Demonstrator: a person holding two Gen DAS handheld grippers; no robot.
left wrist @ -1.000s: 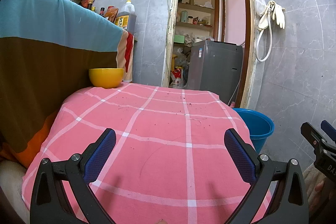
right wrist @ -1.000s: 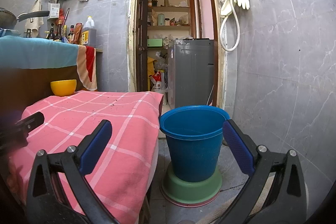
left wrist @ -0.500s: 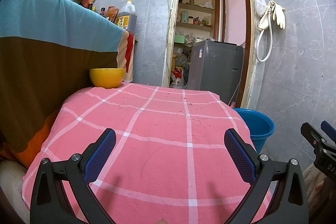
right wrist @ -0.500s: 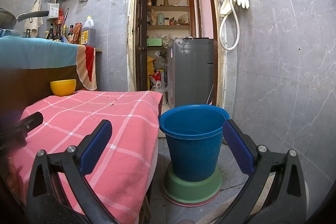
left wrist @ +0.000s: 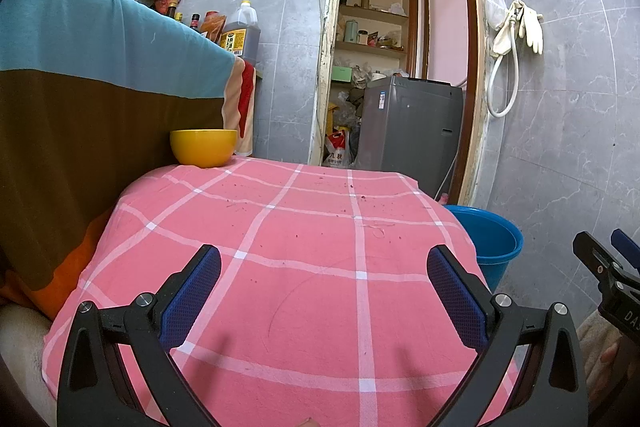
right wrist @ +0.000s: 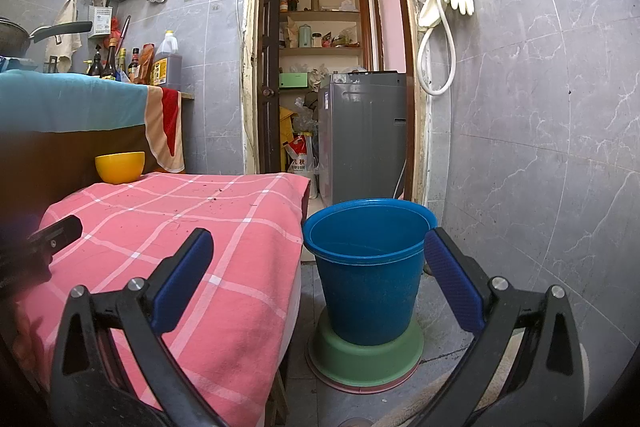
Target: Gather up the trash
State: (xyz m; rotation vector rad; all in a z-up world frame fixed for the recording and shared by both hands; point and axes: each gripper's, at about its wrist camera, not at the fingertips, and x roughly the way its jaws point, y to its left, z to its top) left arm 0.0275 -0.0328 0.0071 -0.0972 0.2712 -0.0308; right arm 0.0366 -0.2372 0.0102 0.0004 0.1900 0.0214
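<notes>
While both tongs gape empty, left tongs (left wrist: 320,291) nearer crumbs (left wrist: 352,195), ahead on table (left wrist: 304,267); right tongs (right wrist: 318,281) face bucket (right wrist: 370,271).

You have barely moved in the last second. Your right tongs (right wrist: 318,235) have drifted very slightly: in the right wrist view the rim of the blue bucket (right wrist: 368,291) sits a touch higher than it did a second ago, and the yellow bowl (right wrist: 120,167) on the far left of the bench wavered up and back by about as little. The tip of your left tongs (left wrist: 323,253), seen at the left edge of that same view, has nudged a shade to the right. From the left wrist view I can make out no shift at all, and neither pair of tongs has changed its gape.
</notes>
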